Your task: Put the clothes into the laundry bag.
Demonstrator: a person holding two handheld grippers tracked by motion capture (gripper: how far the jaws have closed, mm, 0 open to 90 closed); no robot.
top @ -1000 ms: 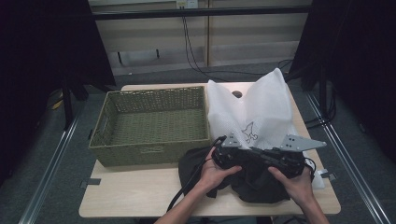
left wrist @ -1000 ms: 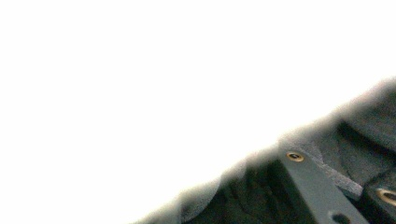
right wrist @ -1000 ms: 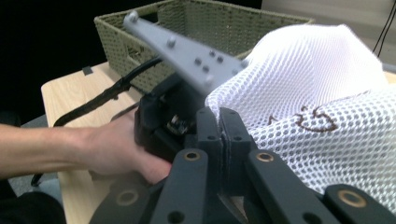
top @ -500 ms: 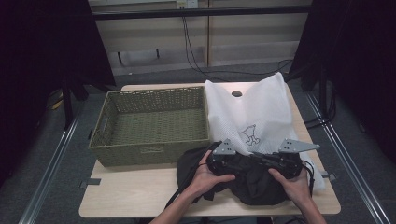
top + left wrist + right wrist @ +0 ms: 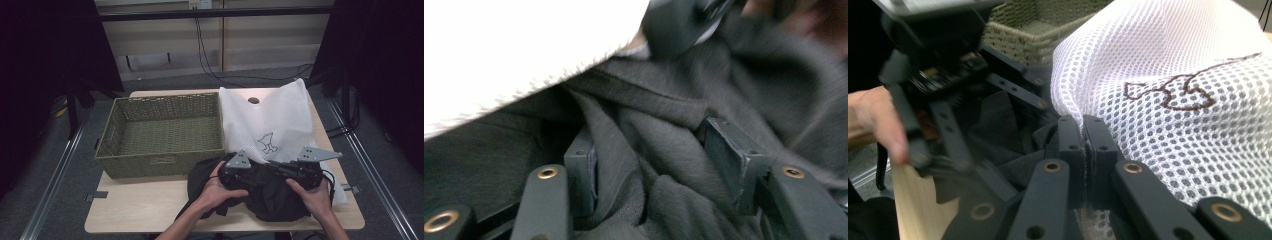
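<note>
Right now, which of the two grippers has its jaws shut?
The right gripper: jaws pressed together on the white mesh bag. The left gripper gapes over the black garment.

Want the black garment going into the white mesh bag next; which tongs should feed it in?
Left, probably. The left tongs stand open around a fold of the black garment, while the right tongs are already shut on the white mesh bag's edge, holding it.

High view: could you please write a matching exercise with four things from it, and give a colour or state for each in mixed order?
1. basket
2. mesh bag
3. garment
4. left gripper

a. jaws open
b. black, crumpled near the table's front edge
c. olive green, nothing inside
d. white, with a small dark drawing

Pairs: 1-c, 2-d, 3-b, 4-a
</note>
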